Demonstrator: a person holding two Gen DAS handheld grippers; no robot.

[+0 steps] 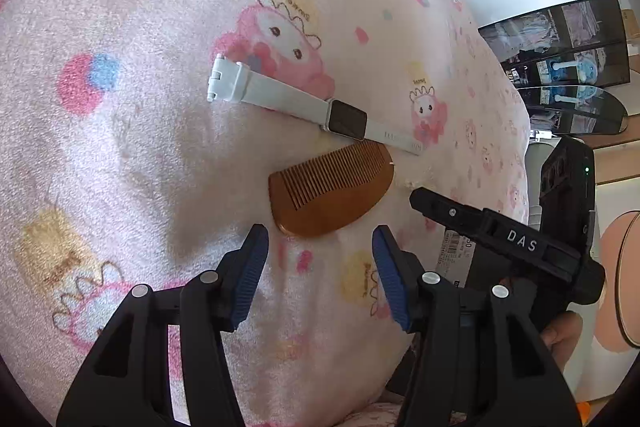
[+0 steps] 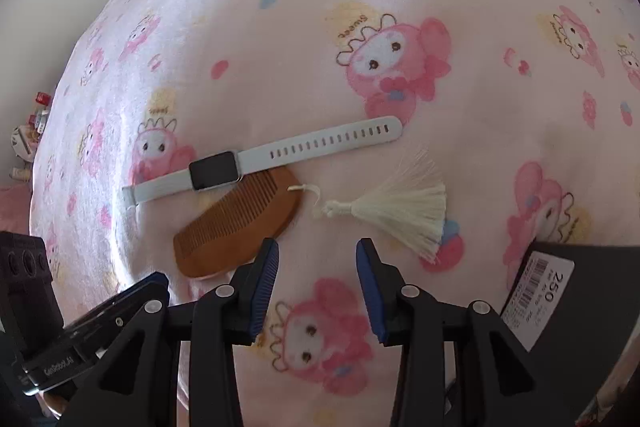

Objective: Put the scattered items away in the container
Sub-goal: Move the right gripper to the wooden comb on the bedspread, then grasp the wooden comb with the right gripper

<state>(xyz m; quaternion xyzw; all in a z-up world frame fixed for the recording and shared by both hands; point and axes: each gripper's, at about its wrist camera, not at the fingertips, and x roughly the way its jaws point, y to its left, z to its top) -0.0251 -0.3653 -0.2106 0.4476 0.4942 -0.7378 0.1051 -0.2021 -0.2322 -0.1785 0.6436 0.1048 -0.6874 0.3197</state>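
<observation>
A brown wooden comb (image 1: 332, 189) (image 2: 240, 227) lies on a pink cartoon-print blanket (image 1: 140, 147) (image 2: 480, 107). A cream tassel (image 2: 400, 211) is tied to the comb by a cord. A white smartwatch (image 1: 320, 107) (image 2: 256, 163) lies flat just beyond the comb, its body touching the comb's edge. My left gripper (image 1: 320, 247) is open and empty just short of the comb. My right gripper (image 2: 318, 259) is open and empty, between the comb and the tassel. A dark grey container (image 2: 592, 299) with a barcode label sits at the lower right; its label shows in the left wrist view (image 1: 456, 255).
The right gripper's body (image 1: 500, 235) reaches in from the right in the left wrist view. The left gripper's body (image 2: 92, 331) shows at lower left in the right wrist view. The blanket's edge drops off to shelves (image 1: 568, 67) and small items on the floor (image 2: 32, 131).
</observation>
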